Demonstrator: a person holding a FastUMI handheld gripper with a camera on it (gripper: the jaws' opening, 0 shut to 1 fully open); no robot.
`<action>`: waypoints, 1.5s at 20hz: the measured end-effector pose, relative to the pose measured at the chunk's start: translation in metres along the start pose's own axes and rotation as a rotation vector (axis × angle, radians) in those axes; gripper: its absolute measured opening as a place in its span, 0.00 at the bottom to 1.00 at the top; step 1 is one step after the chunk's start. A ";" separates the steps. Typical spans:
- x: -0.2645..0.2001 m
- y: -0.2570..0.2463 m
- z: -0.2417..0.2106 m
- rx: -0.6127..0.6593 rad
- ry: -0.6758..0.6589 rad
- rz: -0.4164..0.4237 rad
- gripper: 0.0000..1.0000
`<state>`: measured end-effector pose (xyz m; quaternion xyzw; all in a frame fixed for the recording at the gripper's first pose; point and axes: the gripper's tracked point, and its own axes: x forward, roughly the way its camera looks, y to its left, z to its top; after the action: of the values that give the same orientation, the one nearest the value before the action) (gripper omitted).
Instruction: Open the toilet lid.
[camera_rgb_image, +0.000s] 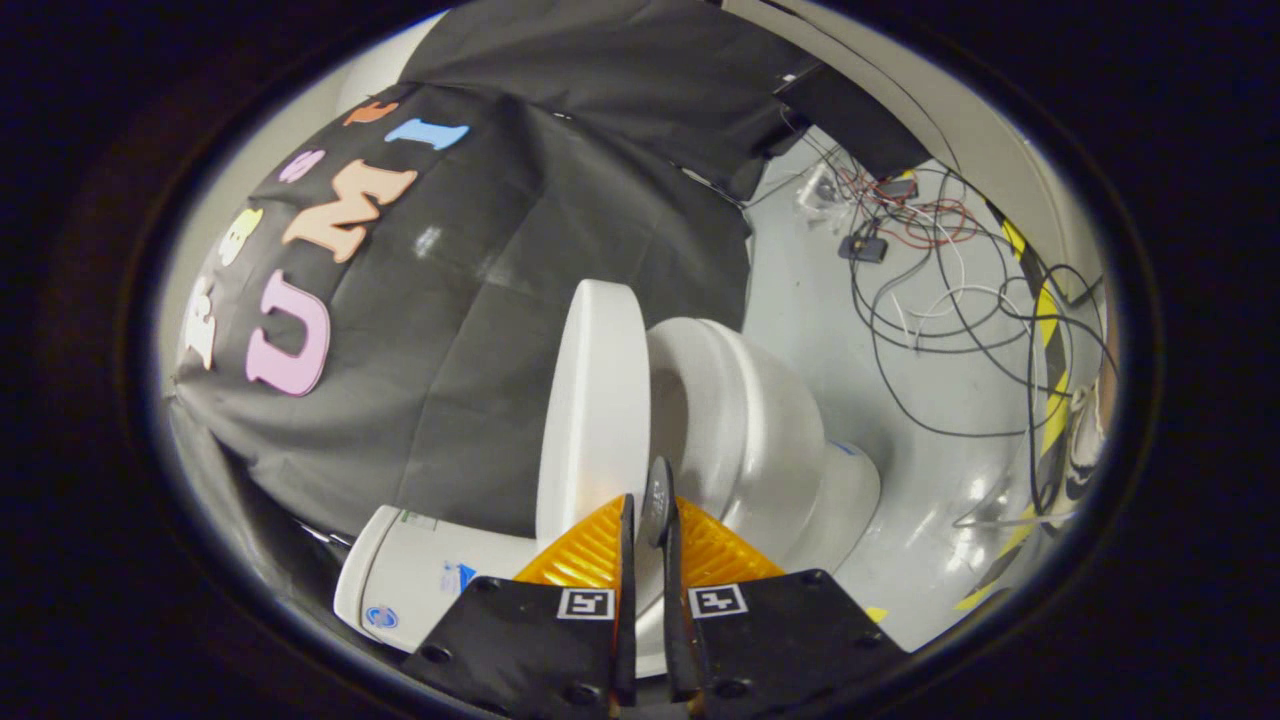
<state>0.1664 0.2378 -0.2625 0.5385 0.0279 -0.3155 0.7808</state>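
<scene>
Toilet lid (592, 400) raised off seat (700, 400), gripper (648, 510) jaws nearly together (tank (420, 580) labels unreadable)

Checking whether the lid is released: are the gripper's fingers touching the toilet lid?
Cannot tell. In the gripper view the nearly closed fingers overlap the raised lid's lower edge, but neither contact nor a gap shows plainly.
</scene>
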 end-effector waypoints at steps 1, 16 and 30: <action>-0.002 0.003 0.001 -0.022 0.001 0.002 0.13; -0.013 0.057 0.005 -0.204 0.020 0.076 0.13; -0.029 0.110 -0.001 -0.357 0.036 0.163 0.13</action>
<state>0.2012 0.2767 -0.1615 0.3975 0.0538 -0.2317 0.8862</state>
